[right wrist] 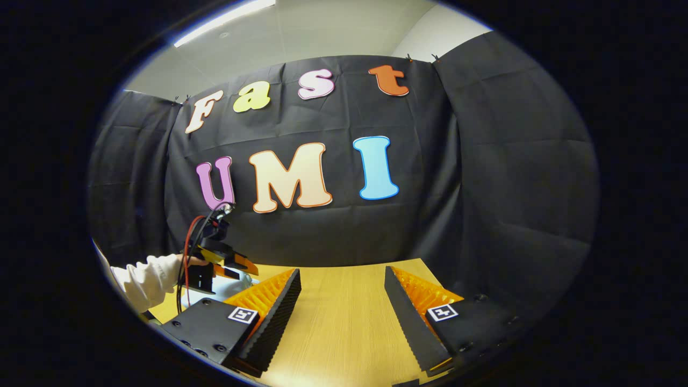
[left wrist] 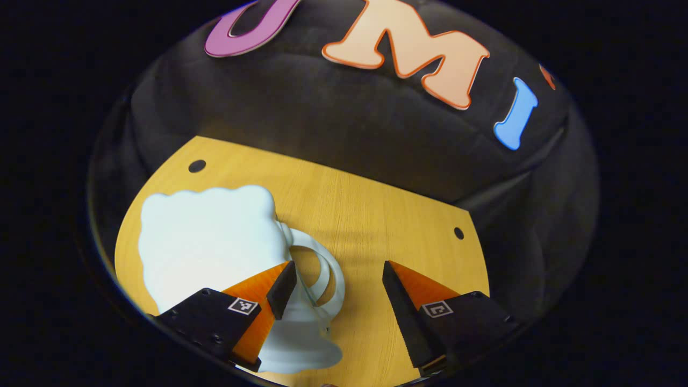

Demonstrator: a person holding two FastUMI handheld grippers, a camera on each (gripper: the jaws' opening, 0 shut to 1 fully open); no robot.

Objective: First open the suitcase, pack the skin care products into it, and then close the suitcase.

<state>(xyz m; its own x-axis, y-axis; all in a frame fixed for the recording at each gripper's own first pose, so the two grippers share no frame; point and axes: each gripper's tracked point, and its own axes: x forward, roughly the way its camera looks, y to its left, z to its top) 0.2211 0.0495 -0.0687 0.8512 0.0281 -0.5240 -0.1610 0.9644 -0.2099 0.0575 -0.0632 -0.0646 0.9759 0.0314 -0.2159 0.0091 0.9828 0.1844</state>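
Spread apart and holding nothing, my left tool (left wrist: 338, 287) hangs above the pale blue suitcase (left wrist: 209, 242) on the table (left wrist: 376, 215), while my right tool (right wrist: 342, 293) also gapes.

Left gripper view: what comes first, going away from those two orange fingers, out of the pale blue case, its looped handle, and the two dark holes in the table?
1. Looped handle: beside the left finger's tip.
2. Pale blue case: behind the left finger.
3. Right hole: ahead, to the right.
4. Left hole: beyond the case, at the wooden table's far edge.
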